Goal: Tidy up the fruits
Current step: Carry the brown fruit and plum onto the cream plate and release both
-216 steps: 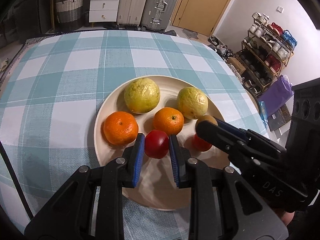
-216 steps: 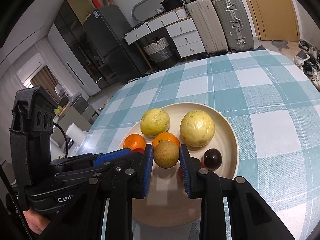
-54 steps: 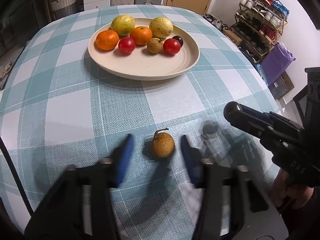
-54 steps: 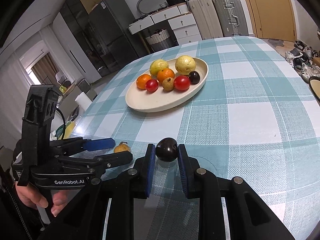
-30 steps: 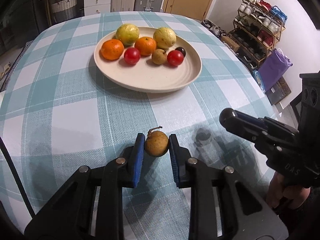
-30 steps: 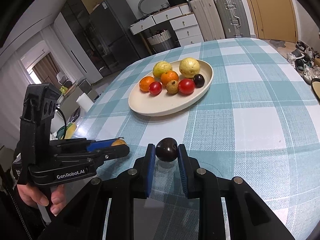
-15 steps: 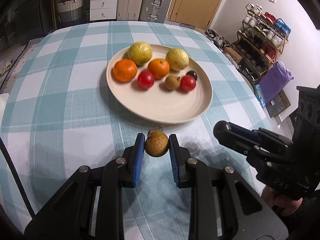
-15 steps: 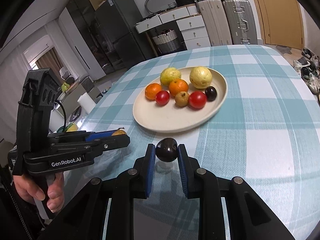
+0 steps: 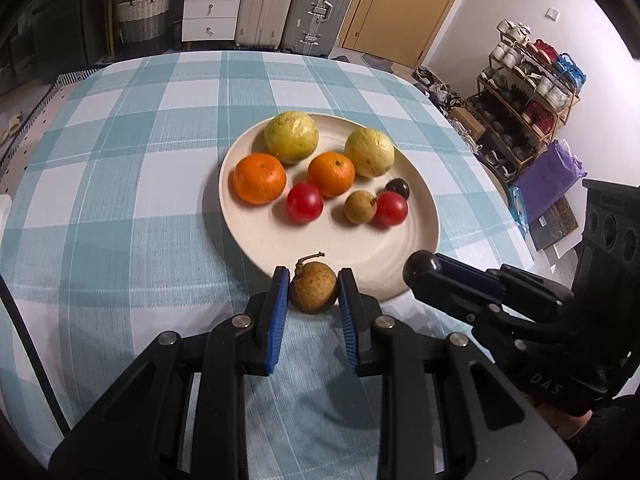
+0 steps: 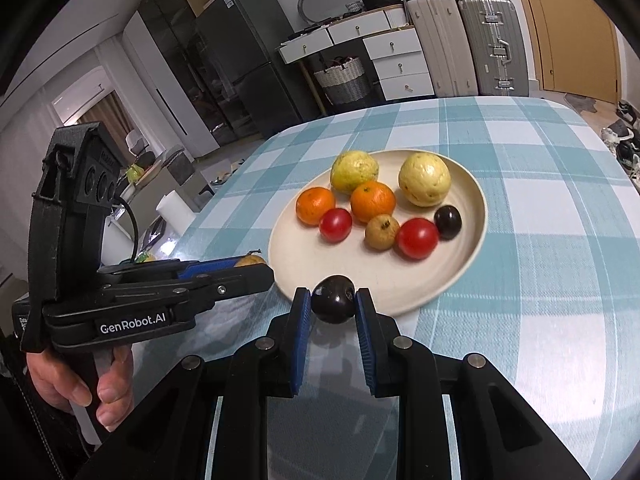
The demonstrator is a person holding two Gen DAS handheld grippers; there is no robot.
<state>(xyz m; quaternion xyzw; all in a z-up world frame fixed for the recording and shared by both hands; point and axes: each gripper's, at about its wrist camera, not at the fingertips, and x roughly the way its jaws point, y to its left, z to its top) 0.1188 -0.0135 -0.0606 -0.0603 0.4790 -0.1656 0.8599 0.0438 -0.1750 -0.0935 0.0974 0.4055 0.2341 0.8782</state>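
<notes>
A cream plate (image 9: pixel 328 248) (image 10: pixel 476 224) on the checked tablecloth holds several fruits: two yellow-green guavas, two oranges, two red tomatoes, a small brown fruit and a dark plum. My left gripper (image 9: pixel 313 289) is shut on a brown stemmed fruit (image 9: pixel 313 287) and holds it above the plate's near rim. My right gripper (image 10: pixel 333 300) is shut on a dark plum (image 10: pixel 333 299) just before the plate's near rim. The right gripper also shows at the right of the left wrist view (image 9: pixel 420 265), and the left gripper at the left of the right wrist view (image 10: pixel 256 268).
The table (image 9: pixel 120 208) carries a teal and white checked cloth. Beyond it stand suitcases (image 9: pixel 316 4), white drawers (image 9: pixel 208 0) and a shoe rack (image 9: pixel 532 80). A fridge (image 10: pixel 248 64) and a paper roll (image 10: pixel 174 210) lie to the left.
Both grippers have moved forward toward the plate, each still holding its fruit; the plate looks larger and closer in both views.
</notes>
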